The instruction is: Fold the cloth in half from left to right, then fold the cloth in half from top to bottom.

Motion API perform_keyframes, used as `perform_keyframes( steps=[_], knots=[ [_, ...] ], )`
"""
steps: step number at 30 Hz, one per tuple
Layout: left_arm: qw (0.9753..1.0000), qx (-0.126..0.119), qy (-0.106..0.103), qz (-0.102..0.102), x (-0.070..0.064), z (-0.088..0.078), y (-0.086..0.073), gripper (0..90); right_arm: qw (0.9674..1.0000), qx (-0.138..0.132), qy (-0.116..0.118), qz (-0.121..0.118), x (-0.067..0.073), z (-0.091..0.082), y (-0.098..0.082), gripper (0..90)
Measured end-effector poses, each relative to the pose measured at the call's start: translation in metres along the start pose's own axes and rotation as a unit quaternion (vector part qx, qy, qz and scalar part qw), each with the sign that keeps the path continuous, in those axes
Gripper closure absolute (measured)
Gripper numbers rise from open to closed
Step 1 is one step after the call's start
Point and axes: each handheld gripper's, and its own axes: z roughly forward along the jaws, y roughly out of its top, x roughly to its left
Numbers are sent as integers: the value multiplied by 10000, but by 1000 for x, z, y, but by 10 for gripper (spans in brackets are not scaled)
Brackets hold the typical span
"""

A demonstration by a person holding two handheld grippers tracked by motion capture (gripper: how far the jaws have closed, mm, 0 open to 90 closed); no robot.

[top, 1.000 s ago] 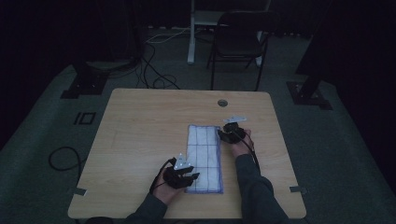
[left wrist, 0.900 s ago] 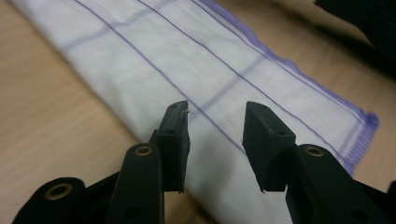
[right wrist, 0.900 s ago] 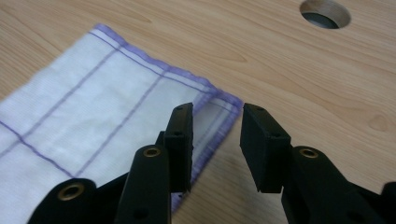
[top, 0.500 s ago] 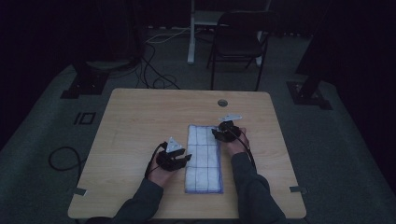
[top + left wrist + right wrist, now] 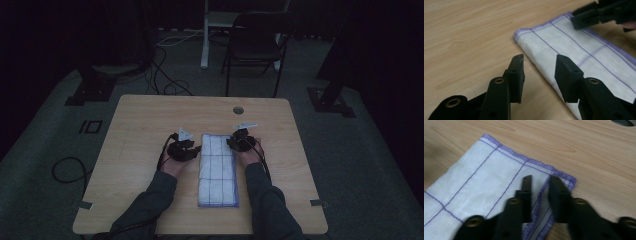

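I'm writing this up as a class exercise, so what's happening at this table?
A person works on a folded white cloth with purple lines, lying on a wooden table. The left hand-held gripper is open at its folded edge. The right hand-held gripper straddles the cloth's hemmed edge near a far corner, not yet clamped.

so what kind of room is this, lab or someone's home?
Probably a lab or recording studio, not a home. A lone wooden table stands on grey carpet with dark surrounds, loose cables run across the floor, and black stand bases flank the table. A folding chair sits behind it.
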Motion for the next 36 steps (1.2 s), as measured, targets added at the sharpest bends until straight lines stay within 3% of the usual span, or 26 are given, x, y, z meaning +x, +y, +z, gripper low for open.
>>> perform_keyframes(
  steps=[2,4,14,21,26,28,36],
  knots=[
    [10000,-8,17,-36,3,6,4,597,9999,5,-124,-31,1,0,0,884],
    [9999,-18,31,-119,6,11,7,597,9999,-12,-152,-60,1,-1,1,893],
    [9996,50,120,-245,7,36,15,553,9999,-28,-153,-20,0,-2,0,888],
    [9989,138,311,-316,7,51,20,530,9997,-40,-242,-53,1,0,-1,881],
    [9978,184,423,-481,10,57,21,520,9997,-46,-247,-61,1,-1,-2,882],
    [9971,226,357,-630,12,58,23,520,9997,-50,-249,-63,0,-1,-2,882],
    [9962,386,468,-618,11,68,25,516,9991,-15,-385,-175,3,1,-4,875]
  ],
)
